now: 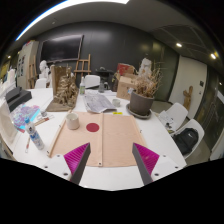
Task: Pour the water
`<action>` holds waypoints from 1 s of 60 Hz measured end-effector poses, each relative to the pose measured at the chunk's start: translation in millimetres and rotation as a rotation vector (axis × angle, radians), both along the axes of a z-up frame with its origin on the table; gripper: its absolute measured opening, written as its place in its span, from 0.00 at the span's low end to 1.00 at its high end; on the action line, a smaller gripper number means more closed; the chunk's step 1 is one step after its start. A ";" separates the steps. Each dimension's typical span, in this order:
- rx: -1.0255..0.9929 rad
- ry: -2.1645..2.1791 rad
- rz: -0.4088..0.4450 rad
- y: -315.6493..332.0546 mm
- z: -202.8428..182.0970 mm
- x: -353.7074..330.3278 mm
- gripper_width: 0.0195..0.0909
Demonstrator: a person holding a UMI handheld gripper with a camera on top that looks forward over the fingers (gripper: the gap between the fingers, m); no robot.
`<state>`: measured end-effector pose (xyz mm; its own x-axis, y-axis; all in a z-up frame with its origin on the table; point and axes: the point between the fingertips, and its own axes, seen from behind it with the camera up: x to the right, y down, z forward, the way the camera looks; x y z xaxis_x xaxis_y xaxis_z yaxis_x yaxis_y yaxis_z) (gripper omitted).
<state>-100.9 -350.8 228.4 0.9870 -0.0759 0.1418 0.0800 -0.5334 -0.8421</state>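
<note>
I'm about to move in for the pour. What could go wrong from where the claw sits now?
1. The claw is open and empty; the cup stands well beyond its fingers, so a rushed approach could knock it over.
2. The potted plant and papers crowd the table behind the brown mat; a wide swing or spill could hit them.
</note>
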 end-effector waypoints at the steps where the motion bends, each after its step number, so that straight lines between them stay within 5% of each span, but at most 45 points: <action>1: 0.001 0.001 0.007 1.8 -2.6 -3.9 0.93; 36: -0.019 0.113 0.204 1.6 -122.4 -325.5 0.92; 54: 0.106 0.107 0.150 104.4 -162.9 -392.0 0.91; 60: 0.117 0.128 0.120 126.2 -175.0 -393.8 0.77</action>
